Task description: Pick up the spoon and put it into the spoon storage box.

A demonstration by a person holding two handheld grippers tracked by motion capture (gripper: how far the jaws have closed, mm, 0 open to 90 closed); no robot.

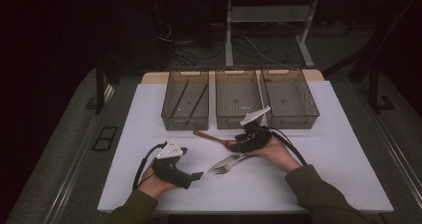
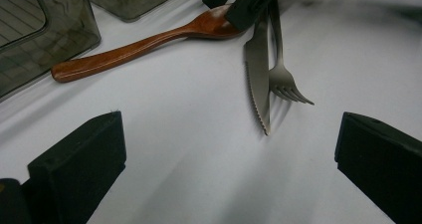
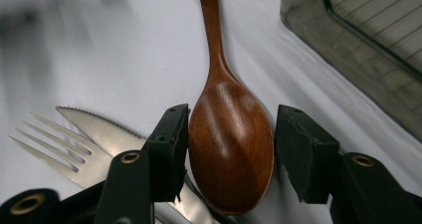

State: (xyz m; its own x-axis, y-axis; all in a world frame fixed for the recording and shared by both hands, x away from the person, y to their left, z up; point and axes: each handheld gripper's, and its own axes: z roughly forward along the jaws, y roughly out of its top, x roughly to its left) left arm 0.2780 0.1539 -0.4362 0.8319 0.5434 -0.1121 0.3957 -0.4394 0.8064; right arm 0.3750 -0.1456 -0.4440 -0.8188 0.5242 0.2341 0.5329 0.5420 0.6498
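high view: the right gripper (image 1: 238,143) is lowered over the wooden spoon (image 1: 211,136) on the white table (image 1: 323,149), in front of three mesh bins (image 1: 238,98); the left gripper (image 1: 196,175) rests apart, jaws wide.

left gripper view: knife (image 2: 259,69) and fork (image 2: 281,69) lie side by side.

right gripper view: jaws flank the spoon's bowl, left pad touching, right pad just clear.

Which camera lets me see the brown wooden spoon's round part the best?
The right gripper view: the wooden spoon has its bowl close up between that gripper's jaws. The left gripper view shows mostly its handle. In the high view it looks small and partly hidden by the right gripper.
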